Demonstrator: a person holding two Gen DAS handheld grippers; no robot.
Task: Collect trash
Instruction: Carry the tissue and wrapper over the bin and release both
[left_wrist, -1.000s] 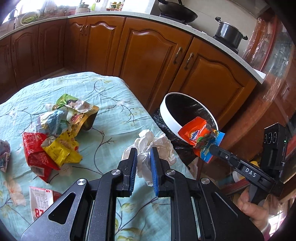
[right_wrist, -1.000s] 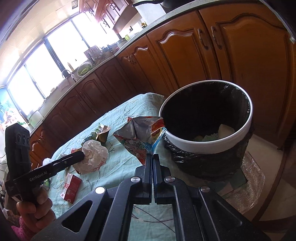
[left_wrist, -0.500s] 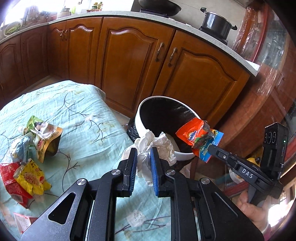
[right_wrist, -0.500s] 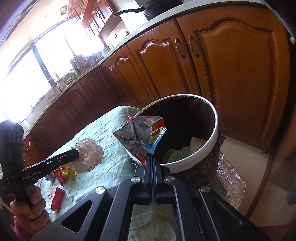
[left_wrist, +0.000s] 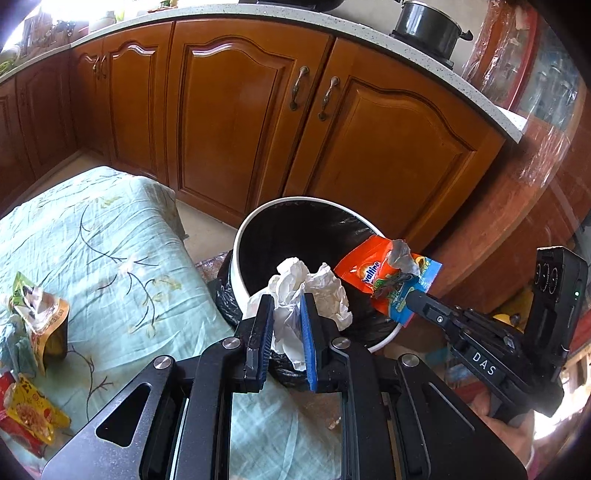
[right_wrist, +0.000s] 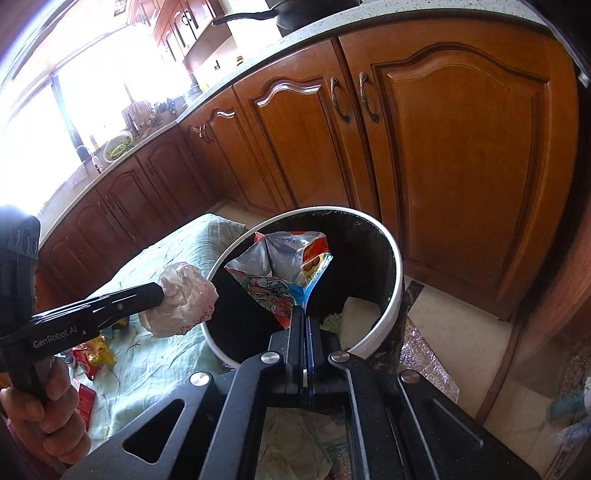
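Left tongs (left_wrist: 286, 325) clamp crumpled tissue (left_wrist: 306, 291), right tongs (right_wrist: 303, 321) pinch snack wrapper (right_wrist: 280, 273), both poised over bin (right_wrist: 395, 273) for dropping.

We see a run of brown wooden cabinet doors (right_wrist: 454, 162) with curved bronze handles (left_wrist: 296, 88) under a pale speckled countertop (left_wrist: 369, 33). A dark lidded pot (left_wrist: 428, 27) sits on it. Bright windows (right_wrist: 44, 122) wash out the far corner (glare hides the panes). The floor (right_wrist: 458, 325) is pale tile.

White tissue (left_wrist: 295, 295), orange wrapper (left_wrist: 364, 271), black-lined bin (left_wrist: 236, 254).
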